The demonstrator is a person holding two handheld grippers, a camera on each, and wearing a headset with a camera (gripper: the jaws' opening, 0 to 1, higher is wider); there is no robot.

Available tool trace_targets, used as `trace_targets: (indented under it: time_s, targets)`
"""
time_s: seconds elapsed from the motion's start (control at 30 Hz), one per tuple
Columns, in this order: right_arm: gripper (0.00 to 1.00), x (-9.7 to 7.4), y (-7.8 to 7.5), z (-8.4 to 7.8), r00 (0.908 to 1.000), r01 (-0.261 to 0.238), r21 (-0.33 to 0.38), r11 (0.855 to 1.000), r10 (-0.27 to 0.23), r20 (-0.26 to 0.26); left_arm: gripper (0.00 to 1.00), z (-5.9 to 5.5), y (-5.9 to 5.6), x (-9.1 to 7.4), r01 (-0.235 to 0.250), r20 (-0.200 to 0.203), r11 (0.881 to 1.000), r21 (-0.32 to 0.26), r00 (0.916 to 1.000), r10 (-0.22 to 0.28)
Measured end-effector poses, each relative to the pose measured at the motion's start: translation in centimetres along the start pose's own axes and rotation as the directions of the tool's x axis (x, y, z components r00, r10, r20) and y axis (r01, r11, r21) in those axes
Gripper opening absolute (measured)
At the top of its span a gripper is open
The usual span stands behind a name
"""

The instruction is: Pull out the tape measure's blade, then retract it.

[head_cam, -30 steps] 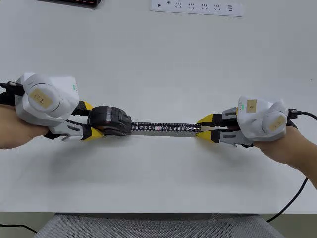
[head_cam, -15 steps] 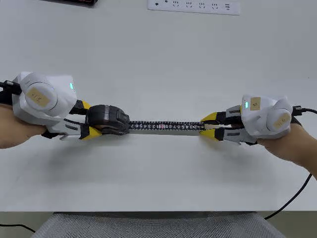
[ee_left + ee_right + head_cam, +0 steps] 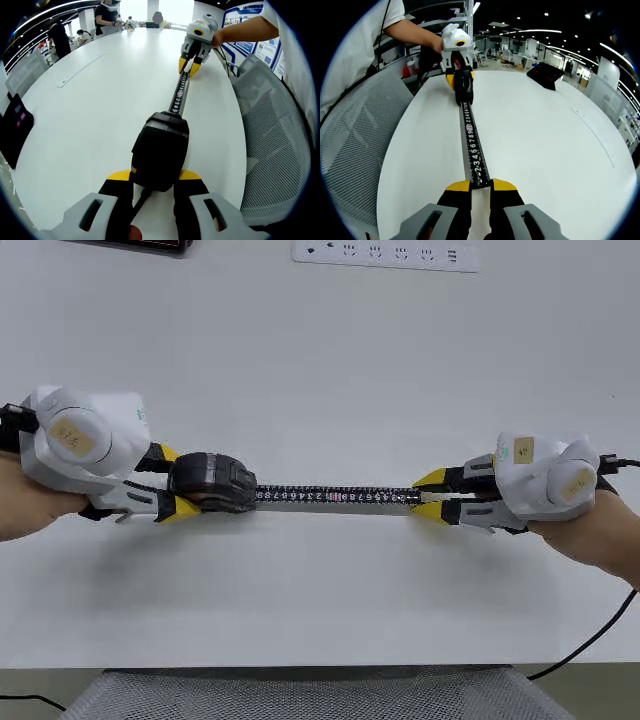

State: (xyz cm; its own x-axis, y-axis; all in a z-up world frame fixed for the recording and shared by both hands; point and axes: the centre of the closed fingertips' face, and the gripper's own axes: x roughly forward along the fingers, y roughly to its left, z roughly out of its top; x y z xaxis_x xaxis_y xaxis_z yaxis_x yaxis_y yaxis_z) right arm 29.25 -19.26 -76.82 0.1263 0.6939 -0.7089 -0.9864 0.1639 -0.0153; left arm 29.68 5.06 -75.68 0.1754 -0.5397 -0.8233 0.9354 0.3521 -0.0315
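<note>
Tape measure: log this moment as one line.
left gripper: shut on case | right gripper: shut on blade tip | blade: out, straight between grippers | retract: not yet done

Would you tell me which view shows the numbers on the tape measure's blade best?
The right gripper view: the blade runs up from the right tongs, digits large and legible. The head view shows its whole pulled-out length with tiny digits; the left gripper view shows it receding beyond the case, few digits readable.
</note>
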Motion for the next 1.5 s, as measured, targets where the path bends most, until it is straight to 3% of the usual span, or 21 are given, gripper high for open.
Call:
trace_targets:
  time_s: [0.97,1.5]
  targets:
    - [0.09,-2.4,-0.4,-2.4,0.9987,0.017,0.014,1.000,-0.017,-0.048,0.26,0.0,0.0,0.0,0.000,-0.007,1.000,0.009,1.0000,0.000]
    - [0.09,-2.8,-0.3,-3.2,0.9969,0.009,0.014,1.000,-0.008,-0.079,0.26,0.0,0.0,0.1,-0.002,-0.007,1.000,0.011,1.0000,0.002]
